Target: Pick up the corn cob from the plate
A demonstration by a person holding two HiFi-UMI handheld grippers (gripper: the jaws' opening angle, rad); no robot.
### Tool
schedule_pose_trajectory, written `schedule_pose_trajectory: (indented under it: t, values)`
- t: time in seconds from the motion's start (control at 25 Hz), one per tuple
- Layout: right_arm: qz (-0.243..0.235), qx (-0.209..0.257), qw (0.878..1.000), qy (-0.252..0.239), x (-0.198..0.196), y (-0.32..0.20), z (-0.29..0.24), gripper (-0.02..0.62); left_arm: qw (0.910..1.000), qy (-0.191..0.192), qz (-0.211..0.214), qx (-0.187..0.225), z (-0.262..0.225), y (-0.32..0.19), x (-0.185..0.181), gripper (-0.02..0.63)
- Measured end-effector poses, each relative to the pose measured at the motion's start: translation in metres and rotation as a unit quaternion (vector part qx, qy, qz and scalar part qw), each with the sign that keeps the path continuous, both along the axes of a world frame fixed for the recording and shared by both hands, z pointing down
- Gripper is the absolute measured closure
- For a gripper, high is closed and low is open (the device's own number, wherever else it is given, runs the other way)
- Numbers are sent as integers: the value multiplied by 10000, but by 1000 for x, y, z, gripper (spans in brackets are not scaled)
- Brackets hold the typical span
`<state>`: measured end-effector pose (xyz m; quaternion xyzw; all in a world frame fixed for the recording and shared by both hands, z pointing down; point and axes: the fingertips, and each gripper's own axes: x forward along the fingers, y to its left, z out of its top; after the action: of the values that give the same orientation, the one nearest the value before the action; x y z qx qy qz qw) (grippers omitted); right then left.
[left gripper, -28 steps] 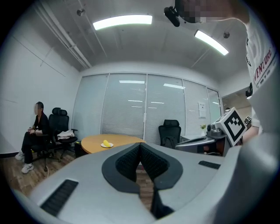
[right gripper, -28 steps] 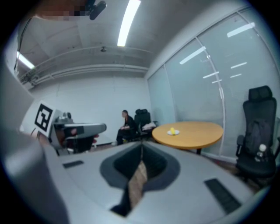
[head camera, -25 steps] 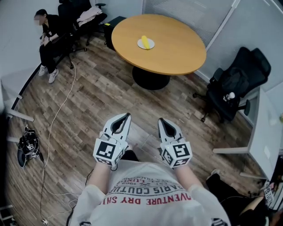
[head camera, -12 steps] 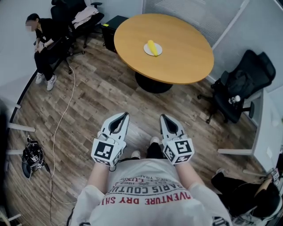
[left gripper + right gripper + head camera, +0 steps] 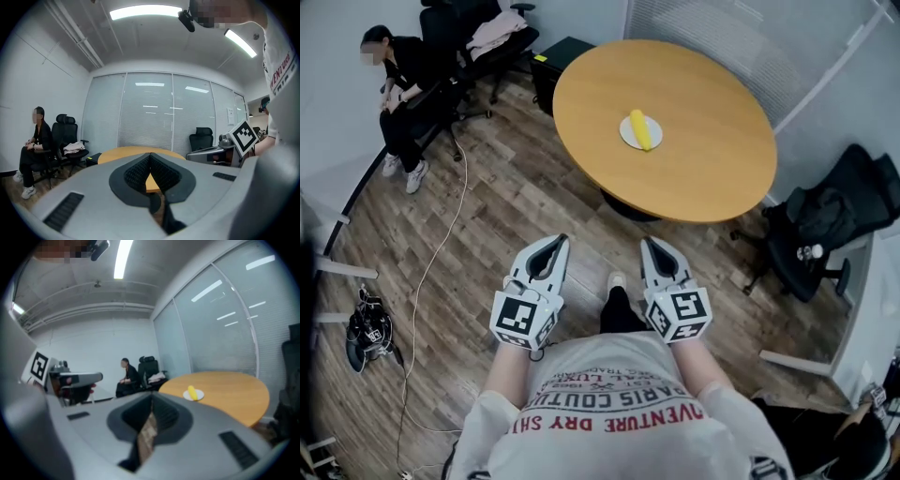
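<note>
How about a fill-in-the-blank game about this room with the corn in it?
The yellow corn cob lies on a small white ____.
That white thing sits on a round wooden ____.
The left gripper and the right gripper hold nothing, and their jaws are not open but ____.
Missing words: plate; table; shut.

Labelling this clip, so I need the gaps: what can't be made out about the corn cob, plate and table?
- Corn cob: too small in head view and right gripper view for surface detail.
- Plate: its middle hidden under the cob, both views.
- Table: pedestal mostly hidden under the tabletop, head view.
</note>
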<state>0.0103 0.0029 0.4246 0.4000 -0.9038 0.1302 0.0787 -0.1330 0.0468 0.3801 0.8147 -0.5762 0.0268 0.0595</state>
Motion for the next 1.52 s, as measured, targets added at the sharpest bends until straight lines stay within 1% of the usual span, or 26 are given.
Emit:
schedule_pose_trajectory:
  t: [0.2, 0.4, 0.6, 0.76, 0.92, 1.16, 1.24, 1.36, 1.52]
  values:
    - [-193, 49, 9998, -28, 0, -88, -7, 566, 9997, 23, -188, 125, -10, -87, 1, 572]
    - [-297, 67, 9995, -24, 5, -166, -8, 566, 9996, 25, -197, 203, -12, -165, 12, 572]
    - [-236, -59, 9997, -15, 18, -216, 0, 566, 9999, 41, -111, 87, -4, -219, 24, 572]
    - [-124, -297, 9995, 18, 22, -251, 18, 566, 9999, 93, 32, -99, 12, -261, 27, 572]
    - [-43, -579, 9982, 131, 13, -277, 35, 566, 9993, 122, 255, -245, 23, -299, 21, 572]
    - [318, -1058, 9933, 336, -8, -317, 63, 566, 9952, 239, 834, -448, 43, -361, 5, 572]
    - [461, -1290, 9896, 437, -13, -330, 77, 566, 9932, 254, 1003, -540, 50, -384, -4, 572]
    - [632, -1639, 9821, 684, -20, -346, 105, 565, 9899, 164, 1223, -695, 64, -414, -16, 572]
    - [737, -2071, 9701, 1031, -29, -363, 141, 563, 9826, 135, 1596, -937, 85, -444, -23, 572]
